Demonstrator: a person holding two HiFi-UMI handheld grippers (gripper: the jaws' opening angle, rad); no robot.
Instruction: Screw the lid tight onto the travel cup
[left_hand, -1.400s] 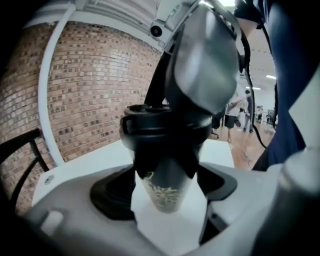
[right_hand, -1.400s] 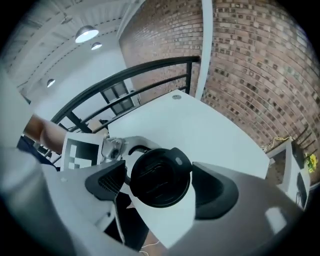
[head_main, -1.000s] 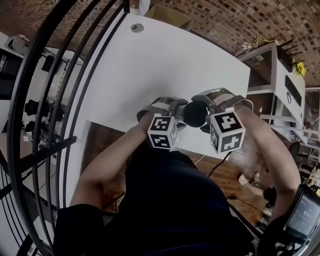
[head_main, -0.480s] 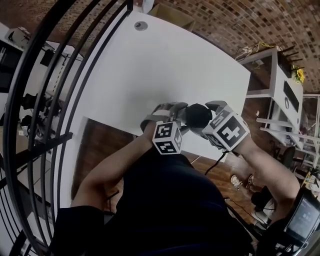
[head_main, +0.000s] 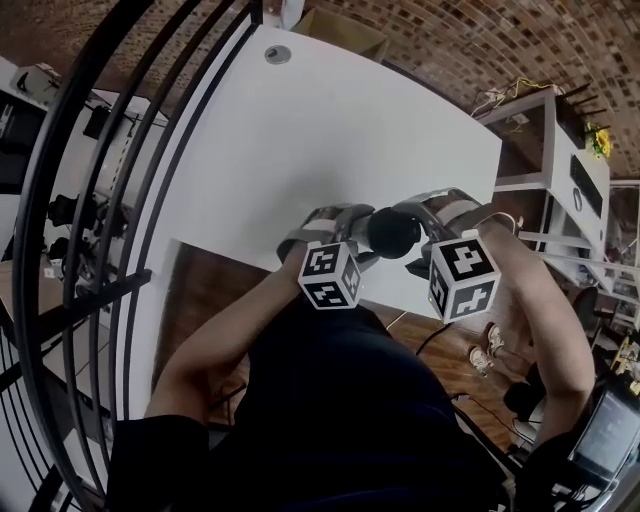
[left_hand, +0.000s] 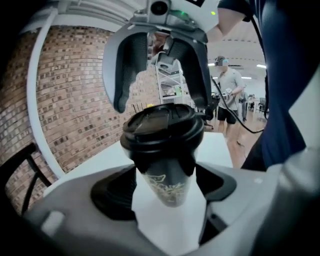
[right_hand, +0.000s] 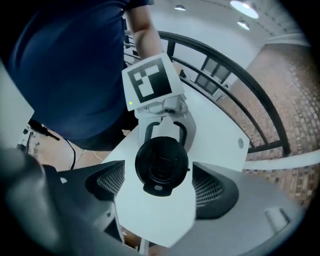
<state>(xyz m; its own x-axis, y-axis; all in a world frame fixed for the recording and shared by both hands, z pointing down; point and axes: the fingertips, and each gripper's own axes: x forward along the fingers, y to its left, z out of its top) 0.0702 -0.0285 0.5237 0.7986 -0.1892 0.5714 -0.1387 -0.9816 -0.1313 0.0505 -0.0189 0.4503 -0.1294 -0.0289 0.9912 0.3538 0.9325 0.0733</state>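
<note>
A dark travel cup (left_hand: 169, 182) with a black lid (left_hand: 162, 127) stands near the front edge of the white table (head_main: 330, 130). My left gripper (left_hand: 167, 187) comes in from the side and is shut on the cup's body below the lid. My right gripper (right_hand: 159, 174) hangs straight down over the lid (right_hand: 162, 165); its jaws have just been opening and now stand open, with the lid between the pads and a gap on each side. In the head view the lid (head_main: 393, 232) sits between the left gripper (head_main: 352, 232) and the right gripper (head_main: 412, 240).
A black railing (head_main: 120, 200) curves along the table's left side. A white shelf unit (head_main: 560, 160) stands to the right. The table has a round grommet (head_main: 277, 54) at its far end. A person (left_hand: 229, 95) stands in the background of the left gripper view.
The right gripper's cube swung in toward the cup and has come back out to the right. The left gripper has rolled a little. The cup has stayed in place.
</note>
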